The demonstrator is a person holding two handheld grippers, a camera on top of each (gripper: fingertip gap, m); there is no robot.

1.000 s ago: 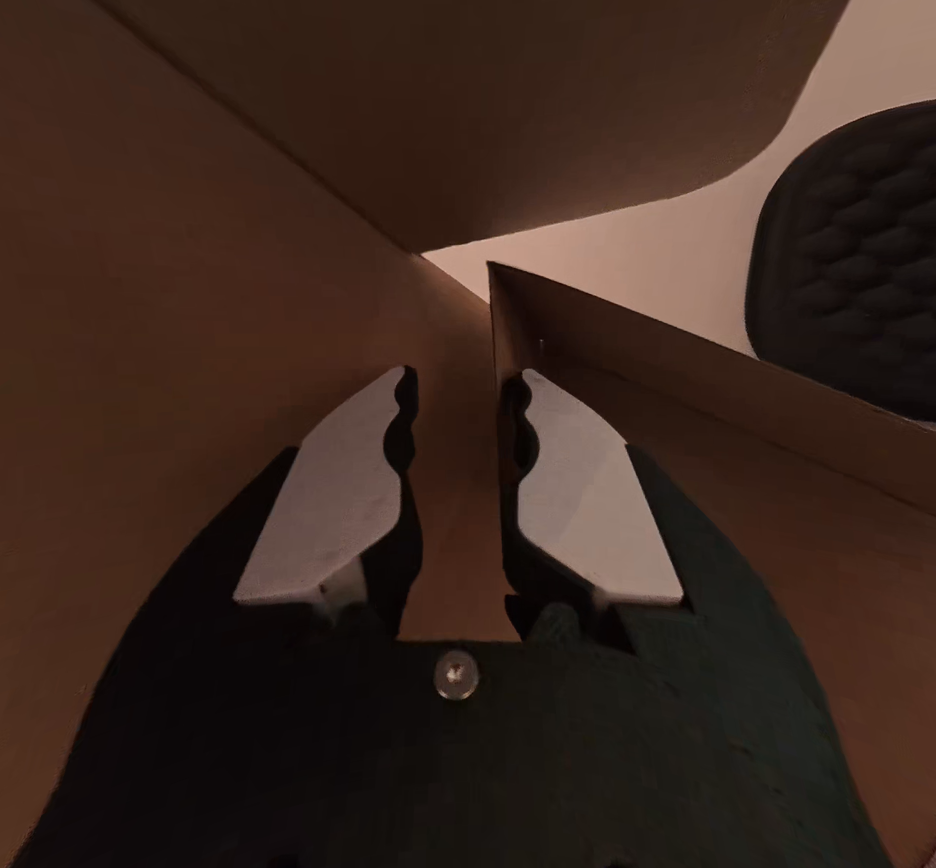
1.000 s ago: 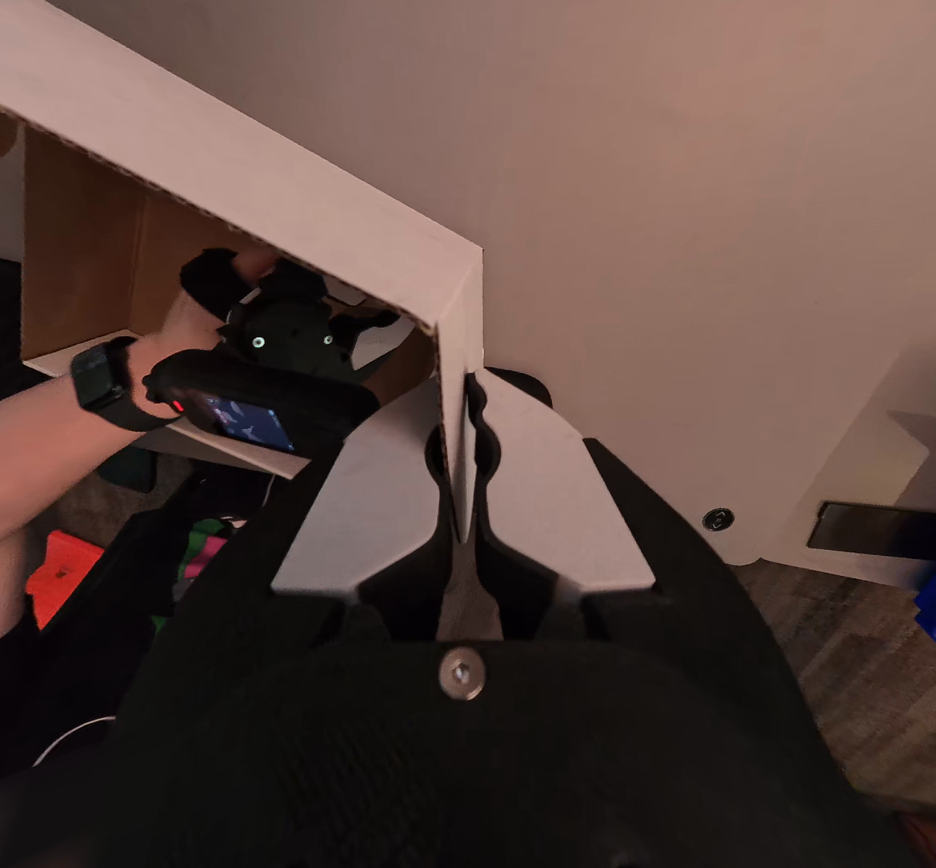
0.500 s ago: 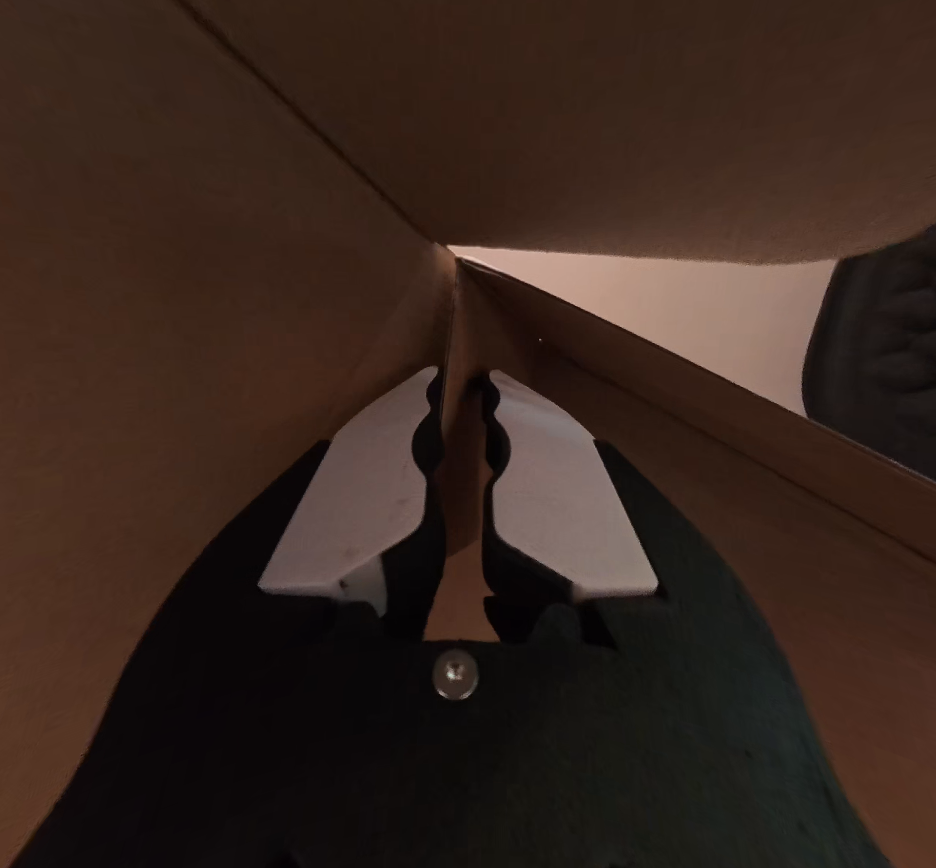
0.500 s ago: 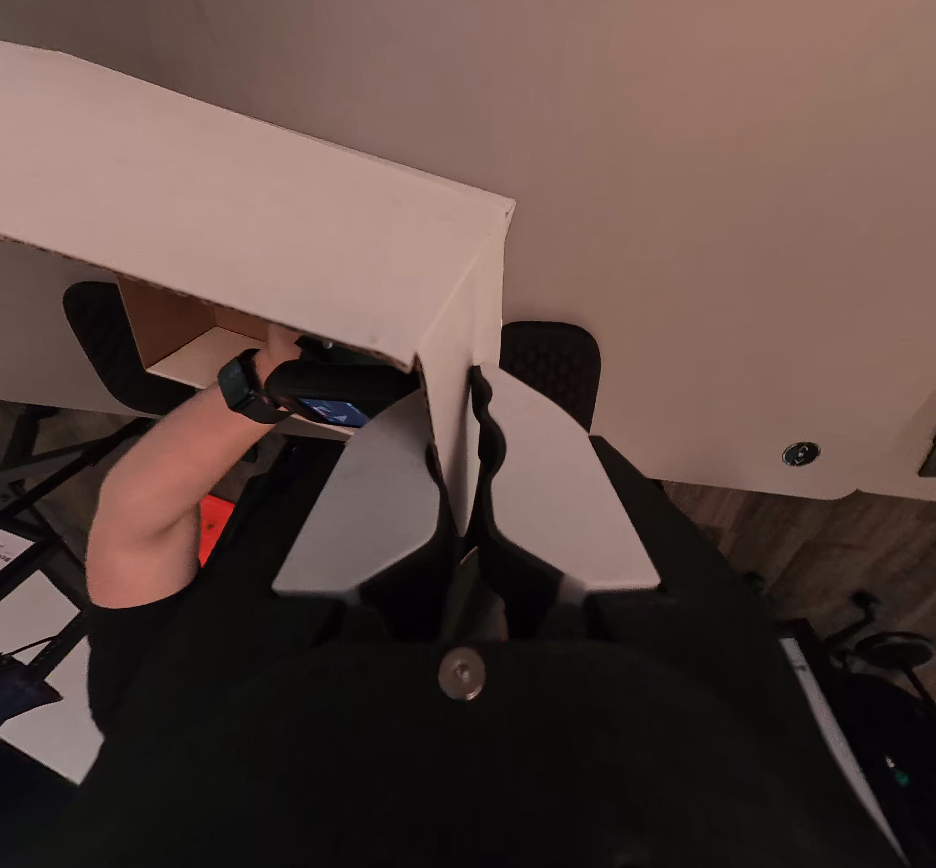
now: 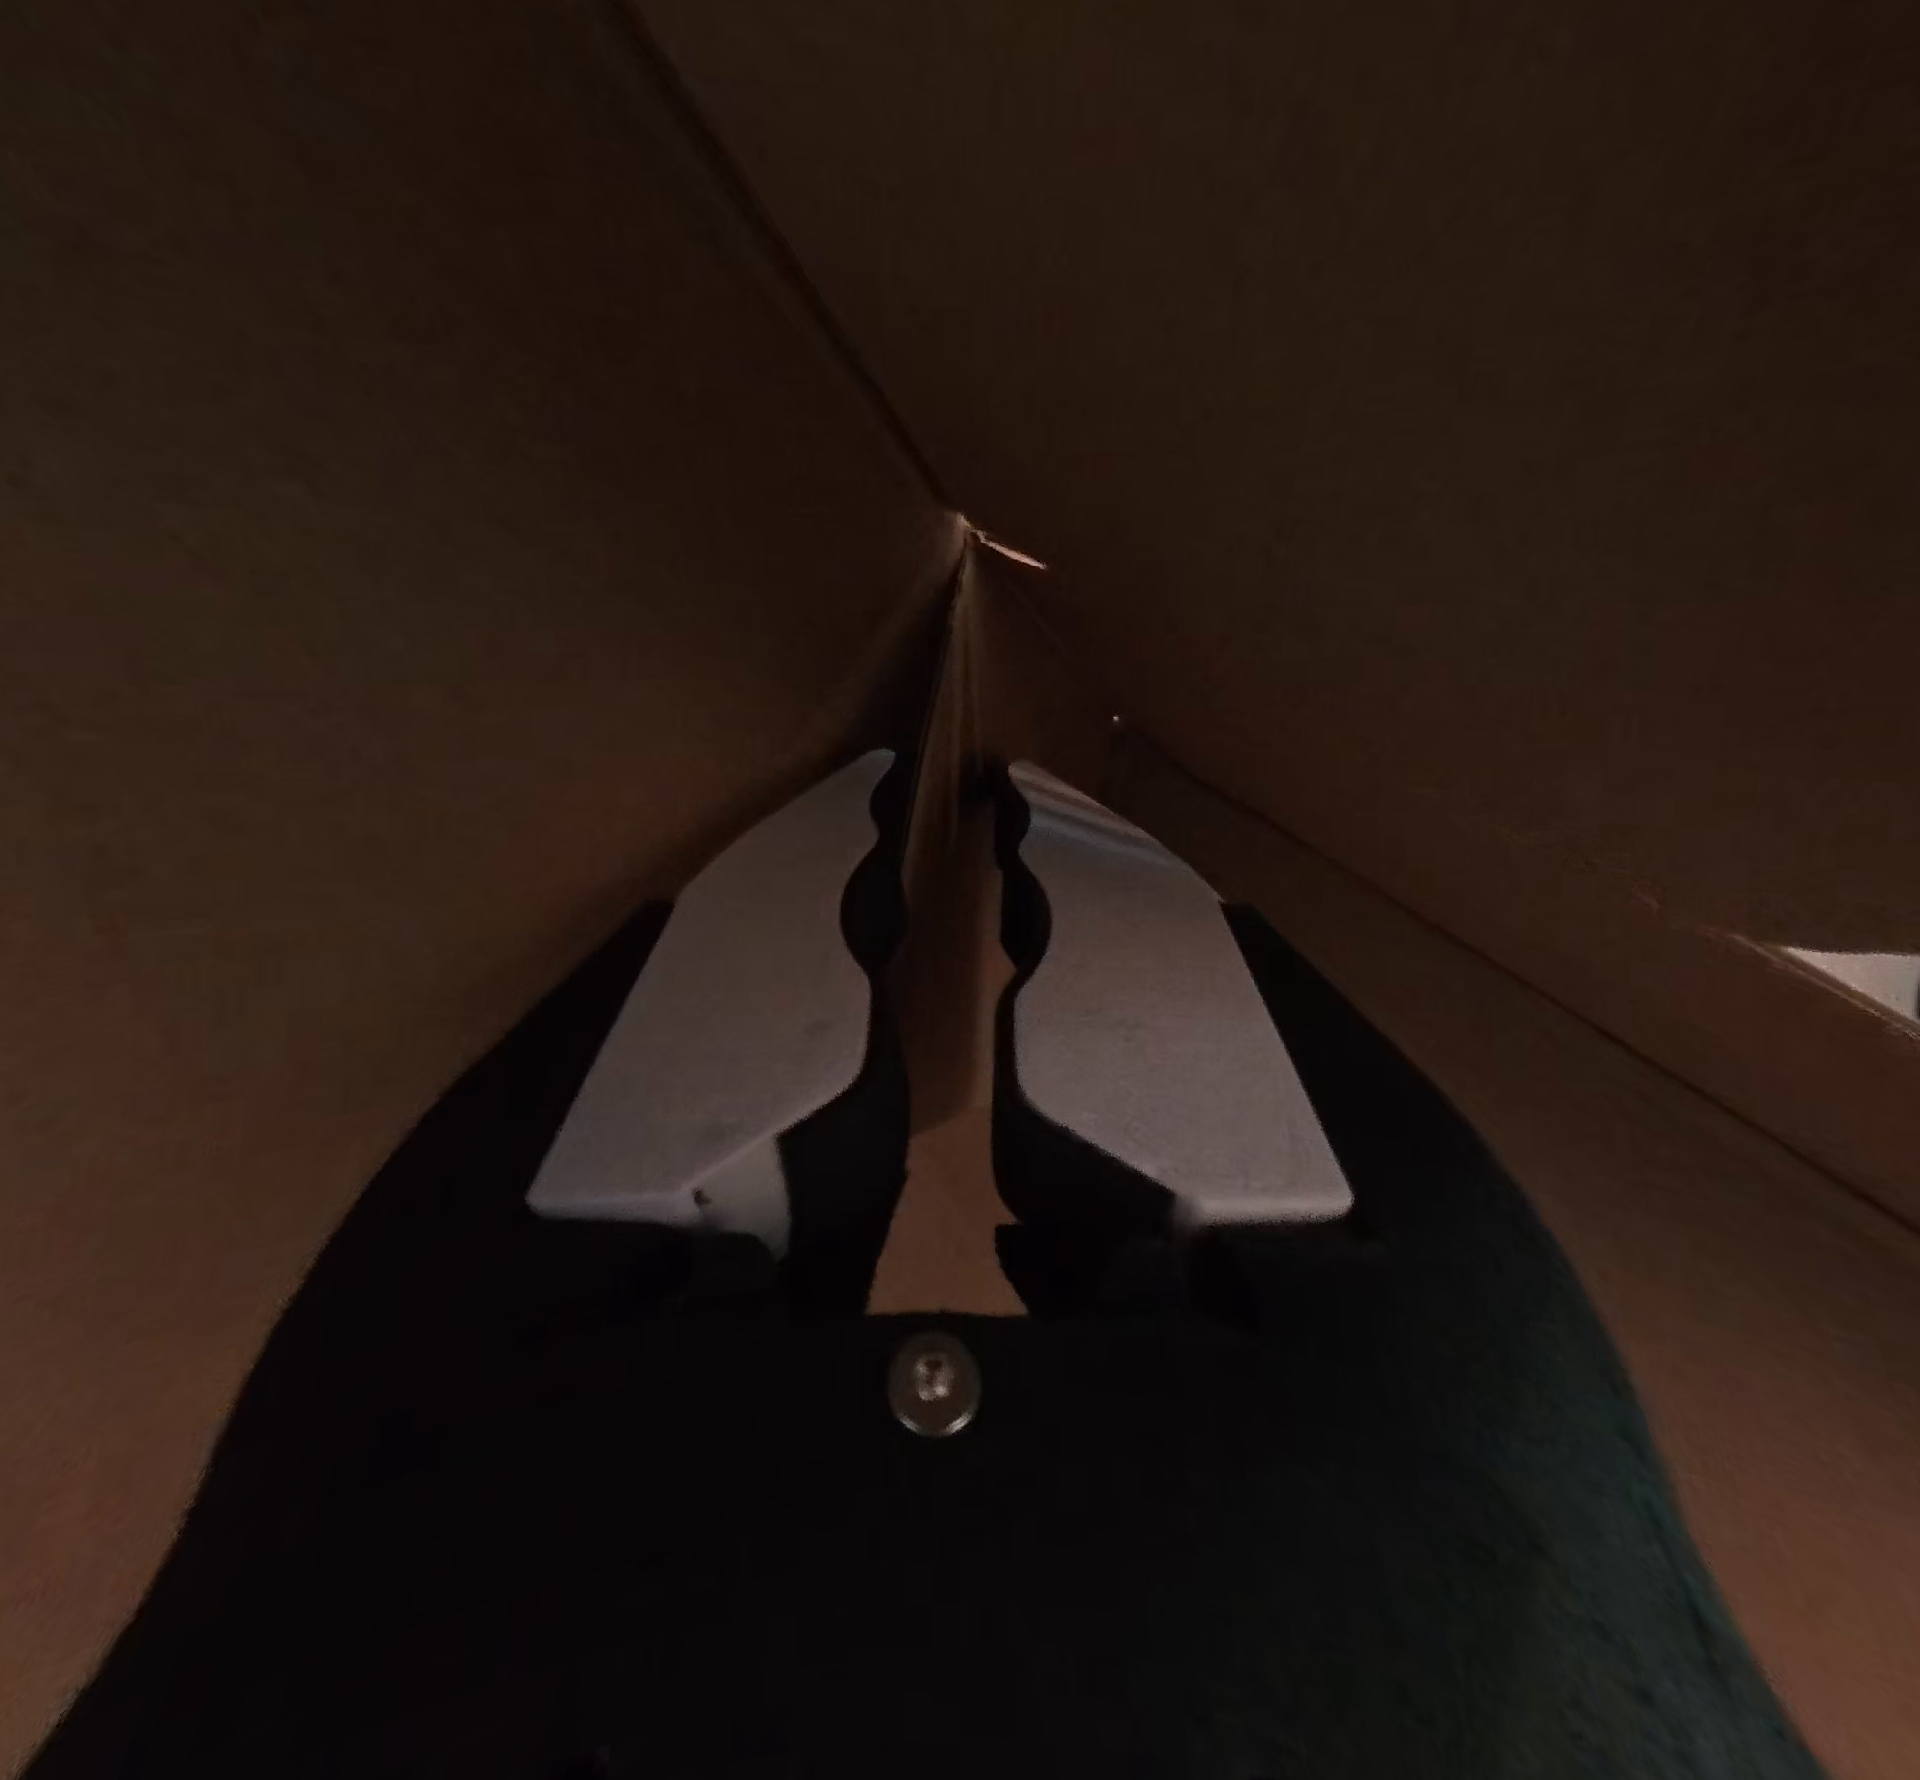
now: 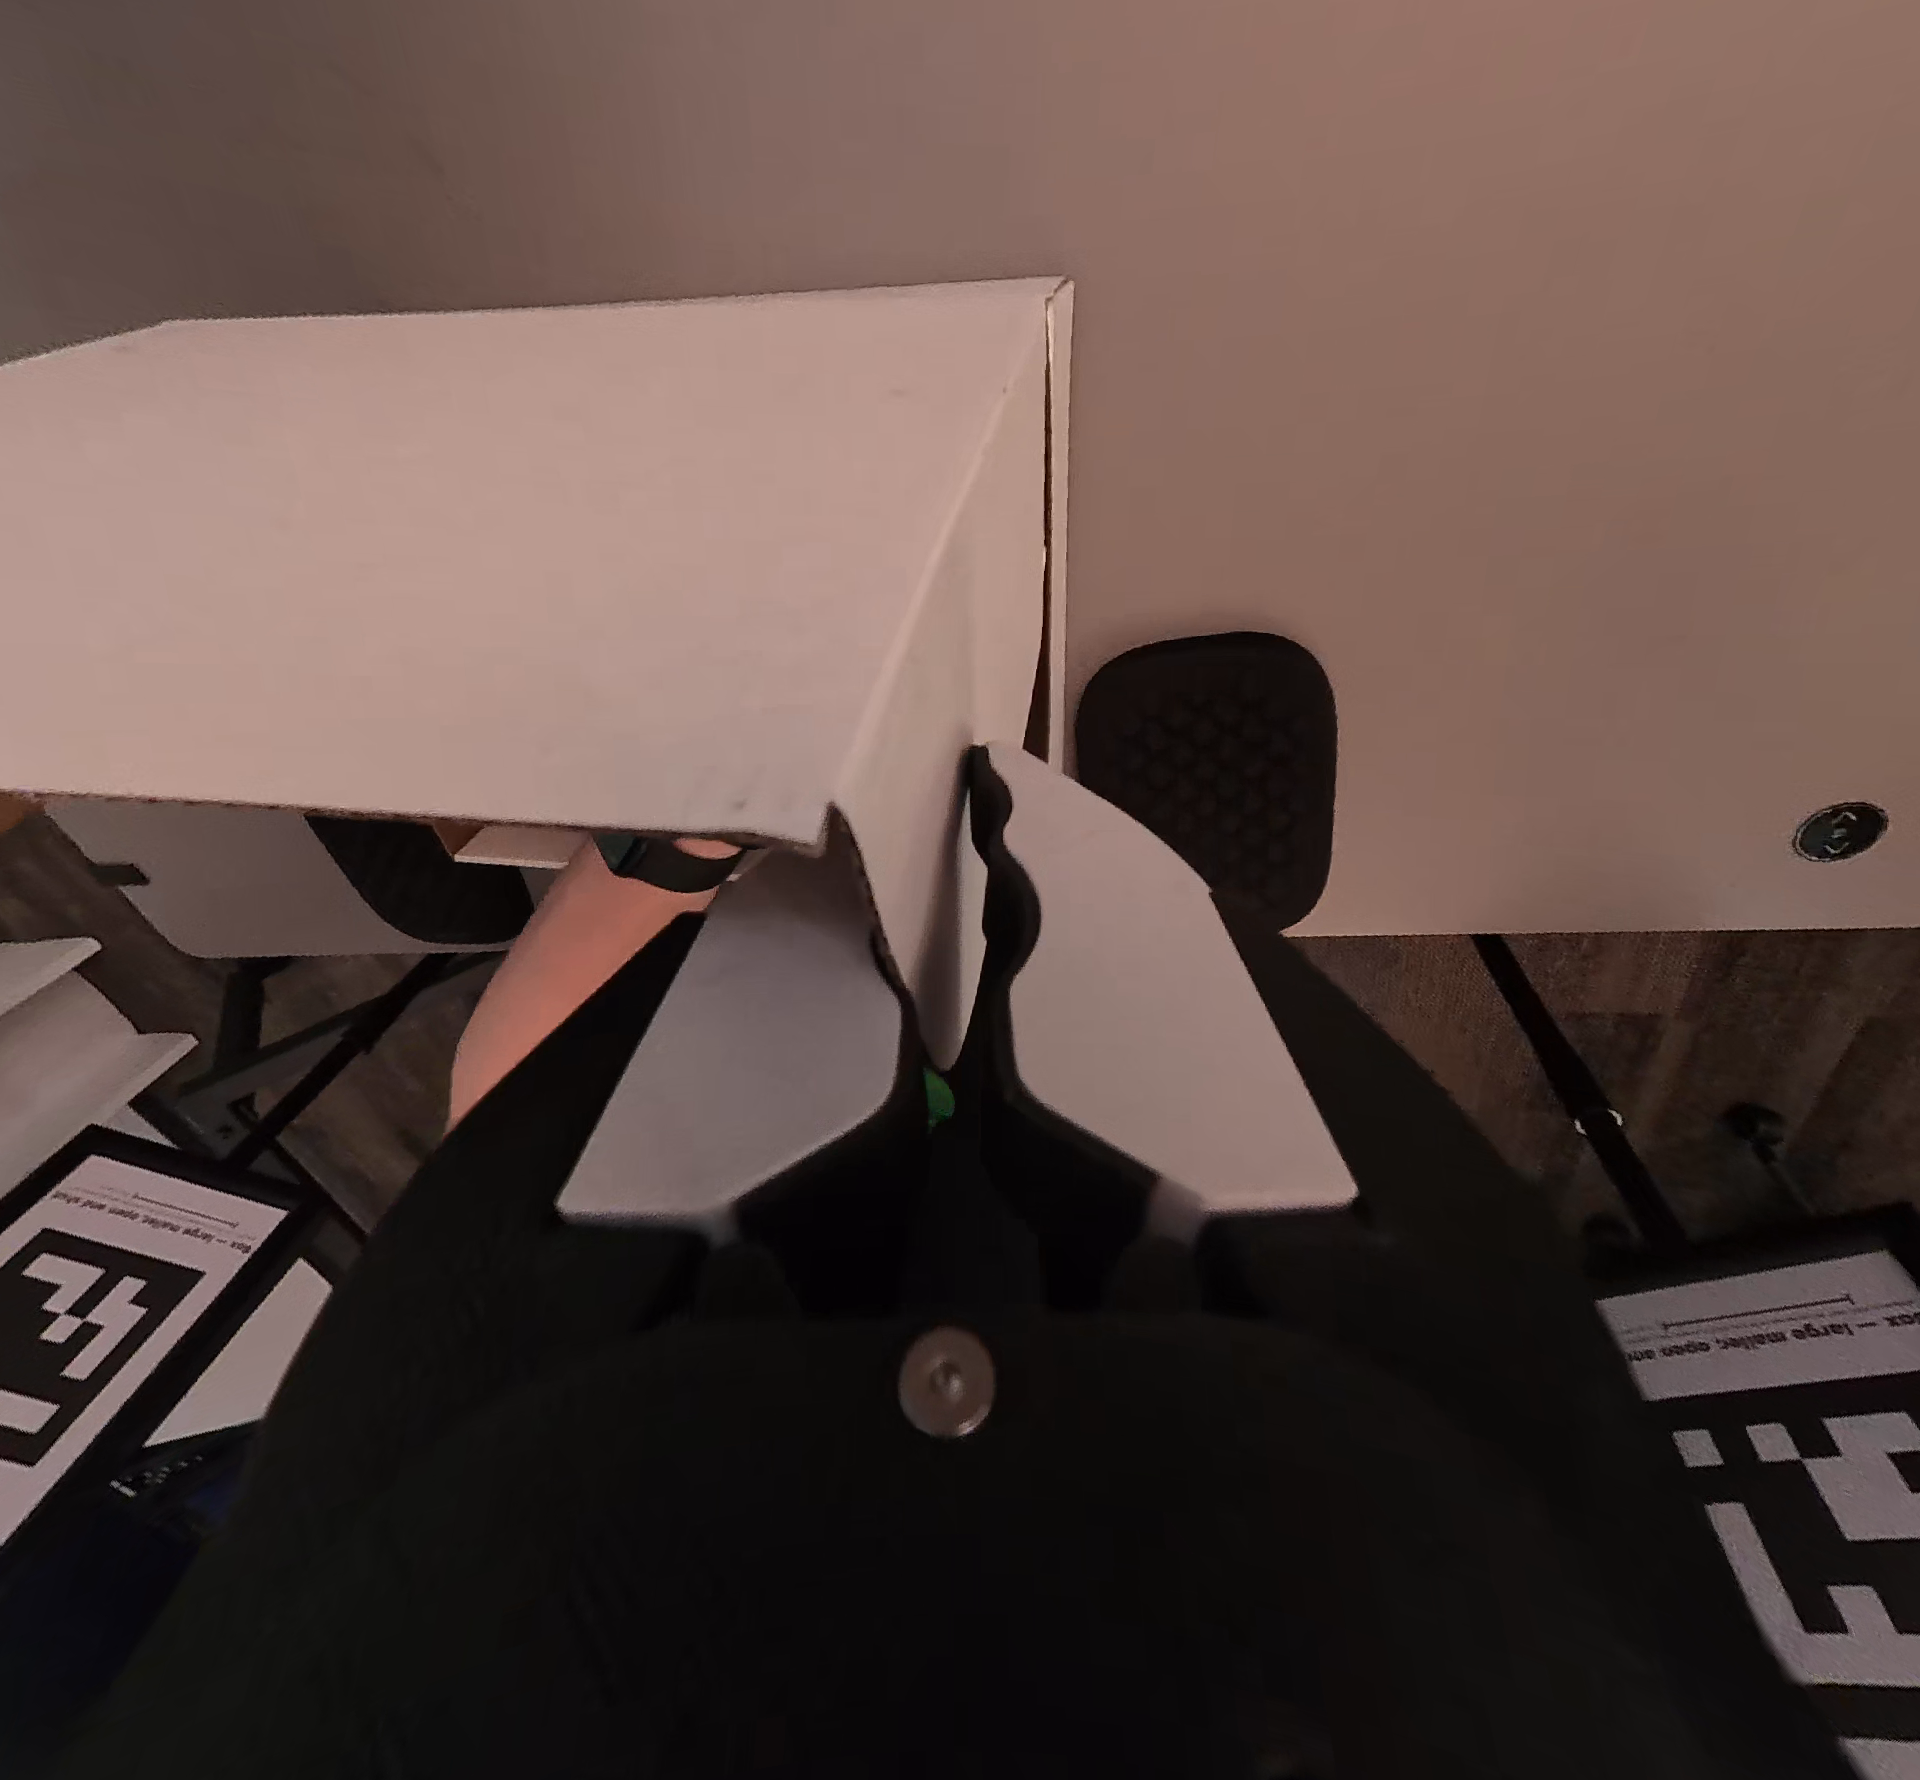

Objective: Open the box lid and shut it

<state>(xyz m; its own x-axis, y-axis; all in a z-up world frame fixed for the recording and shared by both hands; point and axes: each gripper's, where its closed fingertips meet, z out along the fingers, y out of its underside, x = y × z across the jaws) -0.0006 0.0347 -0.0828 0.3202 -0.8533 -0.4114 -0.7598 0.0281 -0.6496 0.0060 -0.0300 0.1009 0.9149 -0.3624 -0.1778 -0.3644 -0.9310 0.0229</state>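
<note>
right wrist view: our right gripper (image 6: 951, 857) has its jaws pinched on the side flap (image 6: 935, 816) of the white corrugated cardboard box lid (image 6: 499, 567). the flap runs straight down between the two pale fingers (image 6: 1122, 1003). the lid's broad white panel spreads up and to the left of the gripper and slopes toward us. its front edge hangs low just left of the fingertips, with a narrow dark gap under it.

under that edge we see a forearm wearing a dark wristband (image 6: 665, 863), reaching in beneath the lid. beyond the right finger sits a black mesh chair back (image 6: 1216, 774) against a pale tabletop (image 6: 1455, 380).

left wrist view: our left gripper (image 5: 940, 795) is inside the box, very dark, with brown cardboard on all sides. a thin cardboard flap edge (image 5: 940, 899) stands between the jaws. they are drawn near it, but we cannot tell whether both pads press on it. a sliver of light (image 5: 1013, 551) shows at the corner ahead, and a small opening (image 5: 1839, 977) shows low to the right.

progress, as we judge it: the lid is raised off the base but angled well down, so the opening part looks done and the closing part is under way. left to do: get the left gripper out from under, lower the lid fully, and seat the flaps.
</note>
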